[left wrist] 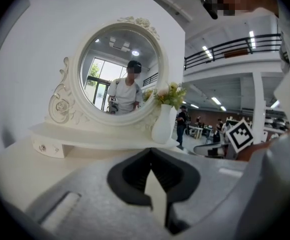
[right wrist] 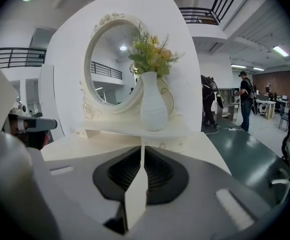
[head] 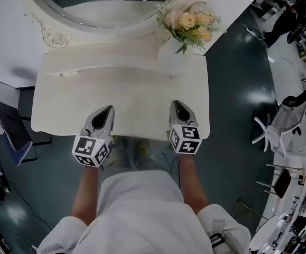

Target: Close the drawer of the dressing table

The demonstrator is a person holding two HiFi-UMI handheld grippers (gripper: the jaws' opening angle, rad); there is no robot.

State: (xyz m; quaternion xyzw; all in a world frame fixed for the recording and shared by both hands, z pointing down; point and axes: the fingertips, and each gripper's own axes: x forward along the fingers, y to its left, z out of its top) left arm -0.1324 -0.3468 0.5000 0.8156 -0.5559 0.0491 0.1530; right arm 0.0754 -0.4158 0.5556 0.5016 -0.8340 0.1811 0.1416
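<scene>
The cream dressing table (head: 126, 97) lies right below me, with its oval mirror (head: 100, 4) at the back. No drawer juts out past its front edge; the front face is hidden under the top. Small knobs (head: 60, 75) mark the raised shelf's little drawers. My left gripper (head: 108, 110) rests over the front left of the top, jaws shut and holding nothing. My right gripper (head: 176, 104) sits over the front right, shut and empty as well. In the left gripper view the left gripper (left wrist: 151, 150) points at the mirror (left wrist: 119, 74). The right gripper (right wrist: 142, 146) faces the vase (right wrist: 153, 109).
A white vase (head: 171, 54) with yellow flowers (head: 192, 24) stands on the shelf at the back right. A dark chair (head: 12, 131) is to the table's left, a white chair (head: 279, 128) to the right. People (right wrist: 246, 99) stand far off in the hall.
</scene>
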